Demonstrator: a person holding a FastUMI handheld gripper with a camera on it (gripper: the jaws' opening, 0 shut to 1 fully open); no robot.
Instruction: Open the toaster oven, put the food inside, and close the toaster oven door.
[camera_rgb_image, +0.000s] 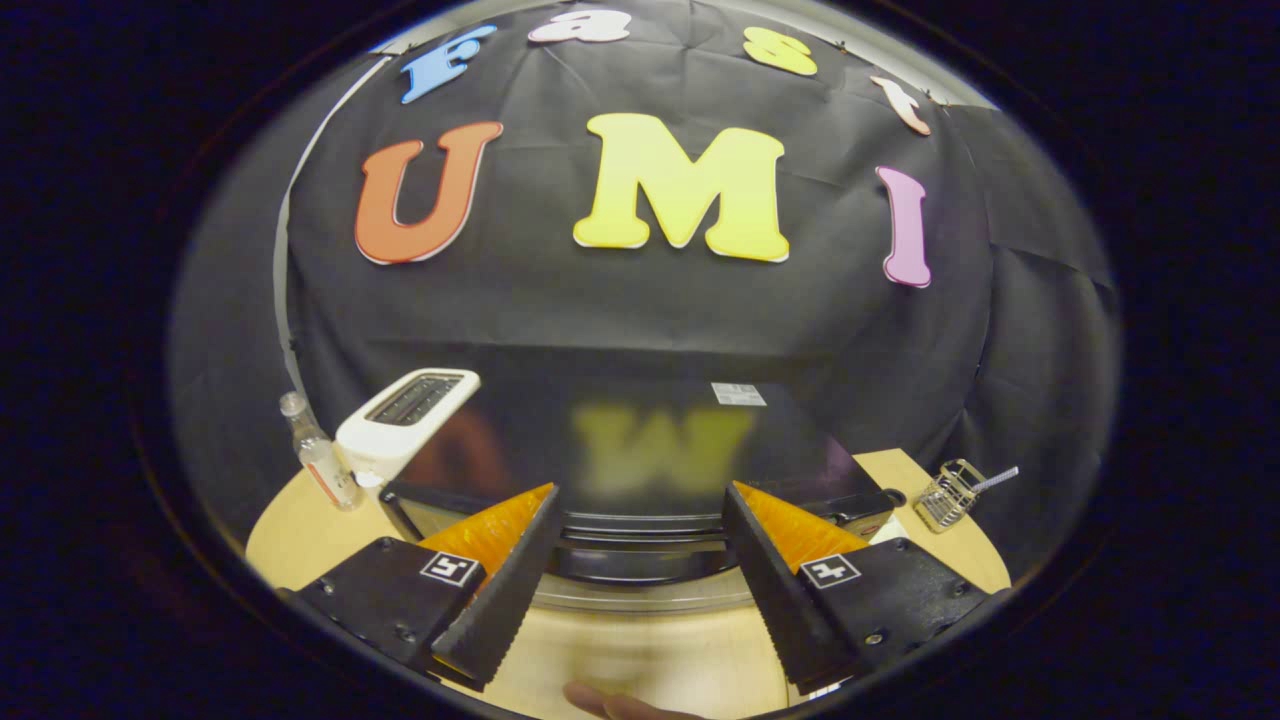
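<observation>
Tool (640, 590) wide open and empty above the glossy black toaster oven (640, 450) on the round wooden tabletop (640, 660), door apparently closed; risk: fingers slip off the handle or shove the oven into the white toaster (405, 425) beside it.

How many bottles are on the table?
1. A clear bottle stands at the table's far left edge, beside the white toaster, left of the open gripper. The toaster oven may hide others behind it.

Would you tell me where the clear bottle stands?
The clear bottle stands on the wooden table, left of the white toaster, beyond the open gripper.
</observation>
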